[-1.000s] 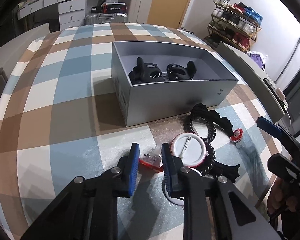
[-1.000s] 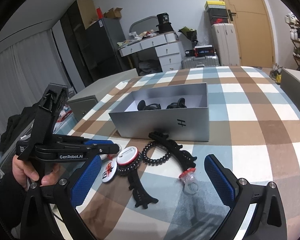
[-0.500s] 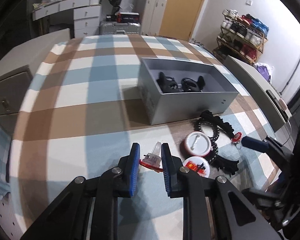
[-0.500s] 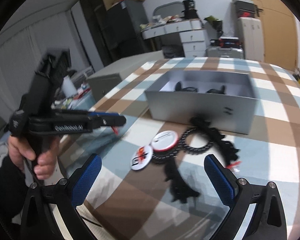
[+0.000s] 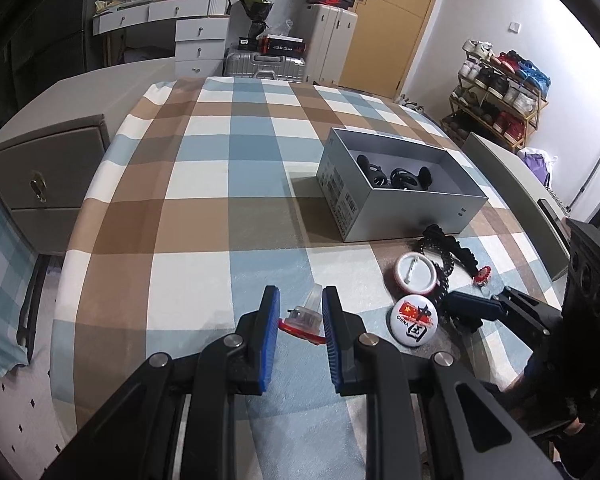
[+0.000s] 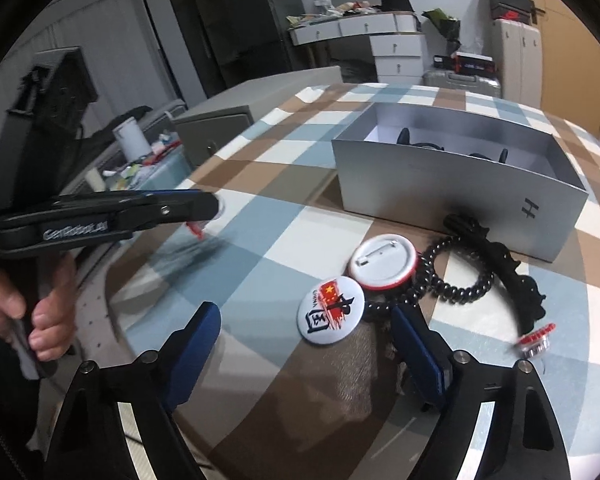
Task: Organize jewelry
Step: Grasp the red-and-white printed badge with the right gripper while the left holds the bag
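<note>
Two badges (image 6: 331, 310) on cloth; left tongs (image 5: 300, 312) pinching red ring (image 5: 302, 320); right tongs (image 6: 306, 334) spread.

Black-framed left gripper (image 5: 299, 322) with blue pads, silver screws, white "GenRobot.AI" lettering; right gripper (image 6: 306, 344) matches; bare hand (image 6: 24, 300) at nine o'clock.

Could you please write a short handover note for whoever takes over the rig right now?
Left gripper: shut on a red-and-clear ring, held above the checked tablecloth.
Right gripper: open, holding nothing, low around the CHINA badge.
Done: two black hair clips lie in the grey box.
Left on the cloth: CHINA badge, face-down pin badge, black spiral hair tie, black clip, second red ring.
</note>
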`<state>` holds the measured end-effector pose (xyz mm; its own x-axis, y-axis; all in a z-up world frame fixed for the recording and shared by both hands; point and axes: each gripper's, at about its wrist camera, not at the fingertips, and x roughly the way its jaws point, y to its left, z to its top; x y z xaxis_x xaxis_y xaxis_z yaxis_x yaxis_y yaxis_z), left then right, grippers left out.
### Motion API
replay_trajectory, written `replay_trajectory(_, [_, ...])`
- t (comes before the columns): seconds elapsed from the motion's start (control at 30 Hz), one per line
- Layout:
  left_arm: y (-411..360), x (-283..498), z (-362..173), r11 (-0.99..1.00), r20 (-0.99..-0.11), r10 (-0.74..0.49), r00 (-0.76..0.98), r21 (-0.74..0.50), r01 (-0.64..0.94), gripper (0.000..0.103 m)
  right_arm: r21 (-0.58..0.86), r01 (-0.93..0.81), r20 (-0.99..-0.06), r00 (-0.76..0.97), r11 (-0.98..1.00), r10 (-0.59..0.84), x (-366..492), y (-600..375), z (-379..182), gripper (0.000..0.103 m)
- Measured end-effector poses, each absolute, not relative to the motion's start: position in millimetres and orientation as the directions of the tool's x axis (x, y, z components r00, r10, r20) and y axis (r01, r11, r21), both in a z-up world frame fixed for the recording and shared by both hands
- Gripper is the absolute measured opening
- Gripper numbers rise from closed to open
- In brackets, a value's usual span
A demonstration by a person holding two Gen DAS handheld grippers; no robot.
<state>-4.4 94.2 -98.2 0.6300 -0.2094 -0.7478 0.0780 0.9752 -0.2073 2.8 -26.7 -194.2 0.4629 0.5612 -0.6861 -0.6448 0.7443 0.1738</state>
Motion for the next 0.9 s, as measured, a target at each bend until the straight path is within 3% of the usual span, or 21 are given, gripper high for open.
replay_trajectory(0.13, [100, -7, -101, 0.973, -0.746, -0.214, 0.631, -0.220, 0.070, 0.016, 0.092, -0.638, -0.716, 0.492, 0.765, 0.496, 6, -15, -200, 0.068])
replay_trajectory(0.3, [108, -9, -105, 0.970, -0.746, -0.219, 0.629, -0.235, 0.059, 0.016, -0.014, -0.640, -0.731, 0.531, 0.768, 0.429, 2, -2, -205, 0.063])
replay_trajectory(0.5, [112, -11, -110, 0.967, -0.748, -0.225, 0.624, -0.250, 0.050, 0.016, -0.040, -0.631, -0.727, 0.550, 0.775, 0.410, 5, 6, -205, 0.043])
replay_trajectory(0.77, [116, -14, -111, 0.967, -0.747, -0.223, 0.626, -0.252, 0.043, 0.016, -0.077, -0.655, -0.712, 0.564, 0.751, 0.419, -5, 10, -206, 0.042])
replay_trajectory(0.9, [115, -15, -108, 0.967, -0.744, -0.221, 0.630, -0.249, 0.045, 0.016, -0.020, -0.669, -0.701, 0.539, 0.743, 0.467, -7, 5, -205, 0.042])
